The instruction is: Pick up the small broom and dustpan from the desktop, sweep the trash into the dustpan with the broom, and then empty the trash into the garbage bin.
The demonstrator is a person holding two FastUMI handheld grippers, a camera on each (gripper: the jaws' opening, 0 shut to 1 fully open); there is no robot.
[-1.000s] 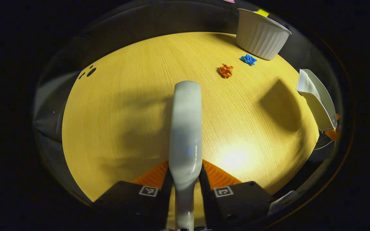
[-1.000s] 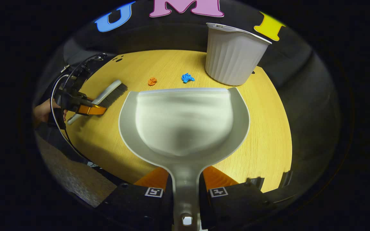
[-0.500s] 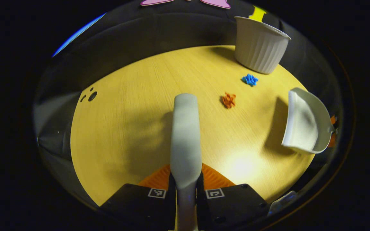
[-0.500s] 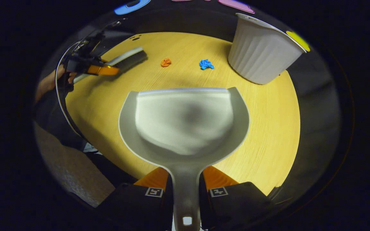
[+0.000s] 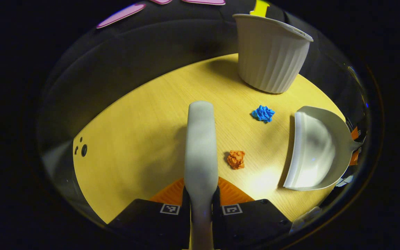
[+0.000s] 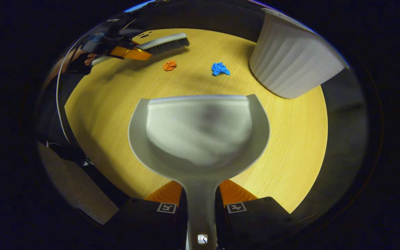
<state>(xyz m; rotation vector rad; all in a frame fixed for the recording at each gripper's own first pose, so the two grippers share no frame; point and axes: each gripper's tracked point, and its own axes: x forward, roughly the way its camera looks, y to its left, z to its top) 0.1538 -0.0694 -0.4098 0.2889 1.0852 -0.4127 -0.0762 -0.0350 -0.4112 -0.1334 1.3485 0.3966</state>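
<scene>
**Broom and dustpan closing on the trash from opposite sides**

My left hand-held gripper was clenched on the broom handle, and my right hand-held gripper gripped the dustpan by its stem. Over the preceding second I had swung the broom head in until the orange paper wad lay just beside it, where before it sat well ahead. The dustpan, earlier at the margin of the left gripper view, now faced the wads with its open lip. The blue paper wad lay between the orange one and the garbage bin, near both. I judged both tools to be lifted and the sweep about to start. The desk was pale wood grain, lit by one bright patch; black cloth walled the booth behind it.
</scene>
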